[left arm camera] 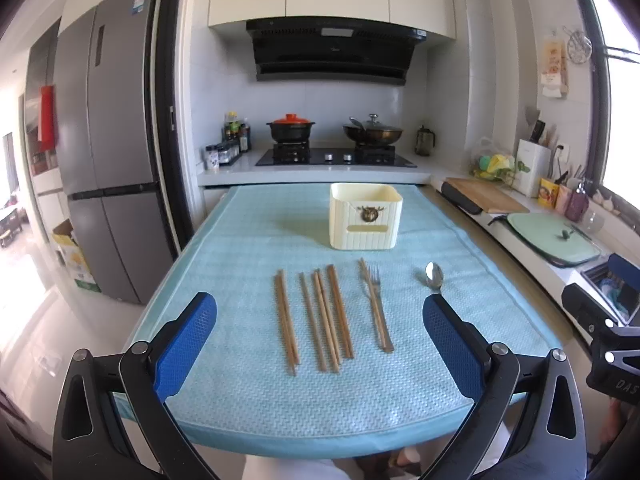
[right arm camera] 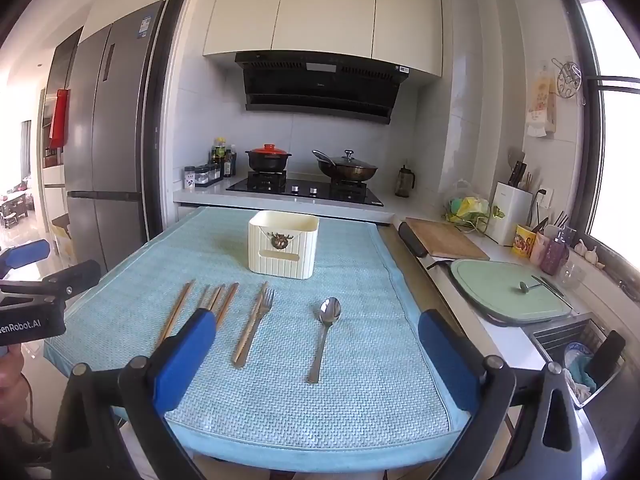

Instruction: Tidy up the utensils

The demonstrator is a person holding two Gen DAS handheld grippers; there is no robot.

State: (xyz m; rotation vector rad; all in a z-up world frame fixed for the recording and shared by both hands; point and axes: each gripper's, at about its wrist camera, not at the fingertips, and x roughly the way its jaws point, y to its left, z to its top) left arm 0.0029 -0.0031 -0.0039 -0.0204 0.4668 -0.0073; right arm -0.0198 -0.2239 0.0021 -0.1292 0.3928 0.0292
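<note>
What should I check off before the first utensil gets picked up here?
1. Left gripper open, holding nothing: ok.
2. Right gripper open, holding nothing: ok.
3. Holder upright on the mat, top open: ok.
4. Holder empty inside: cannot tell, interior hidden.
5. Spoon lies apart from the fork, free to grasp: ok.
6. Chopsticks separated for single picks: not ok; several lie bunched, and one lies against the fork.
</note>
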